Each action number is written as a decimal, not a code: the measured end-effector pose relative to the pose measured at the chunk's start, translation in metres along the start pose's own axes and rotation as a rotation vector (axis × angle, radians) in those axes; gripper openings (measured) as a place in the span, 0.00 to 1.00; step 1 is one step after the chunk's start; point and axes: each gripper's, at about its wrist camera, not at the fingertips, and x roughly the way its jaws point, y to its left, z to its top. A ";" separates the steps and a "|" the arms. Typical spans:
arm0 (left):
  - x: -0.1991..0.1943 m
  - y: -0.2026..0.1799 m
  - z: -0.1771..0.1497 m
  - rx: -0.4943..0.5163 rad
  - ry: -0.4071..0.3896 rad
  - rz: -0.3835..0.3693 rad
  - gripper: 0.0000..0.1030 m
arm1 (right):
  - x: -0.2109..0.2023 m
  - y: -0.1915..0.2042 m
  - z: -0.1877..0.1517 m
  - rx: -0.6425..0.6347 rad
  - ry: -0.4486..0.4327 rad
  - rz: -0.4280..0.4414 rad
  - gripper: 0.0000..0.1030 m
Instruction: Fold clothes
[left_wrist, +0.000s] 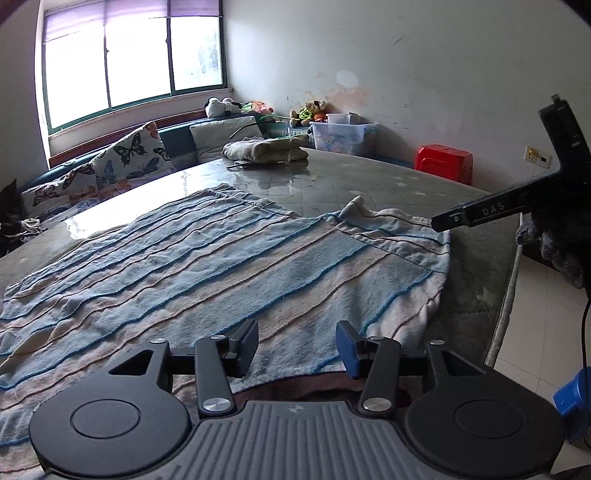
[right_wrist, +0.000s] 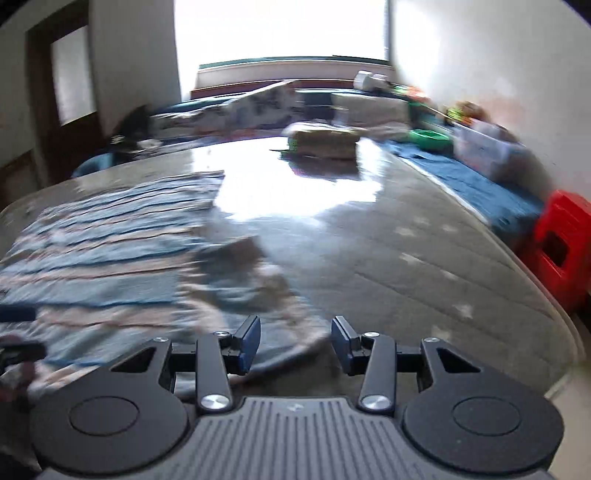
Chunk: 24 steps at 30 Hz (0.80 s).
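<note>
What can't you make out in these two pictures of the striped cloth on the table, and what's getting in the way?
- Striped cloth, near edge: left wrist view, hidden beneath the left gripper.
- Same cloth, left end: cut off by the picture's edge.
- Cloth's right-hand corner: right wrist view, smeared by motion blur; its folds are unreadable.
- Folded pile at the table's far end: too distant to count pieces.
- Right gripper: whether it touches the cloth is unclear.

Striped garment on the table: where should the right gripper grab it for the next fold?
Judging by its lay, take the striped garment at the upturned corner, coming from the table's bare right side. That corner already lifts off the surface, so the open right gripper can likely pinch one layer.
</note>
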 end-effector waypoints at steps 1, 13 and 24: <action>0.000 0.000 0.000 -0.004 -0.001 0.002 0.52 | 0.003 -0.003 -0.001 0.017 0.004 -0.004 0.42; 0.001 0.001 0.000 -0.012 0.002 0.012 0.63 | -0.006 -0.003 0.001 0.049 -0.057 0.032 0.10; -0.002 0.006 -0.001 -0.039 -0.004 0.026 0.69 | -0.039 0.064 0.023 -0.104 -0.123 0.319 0.08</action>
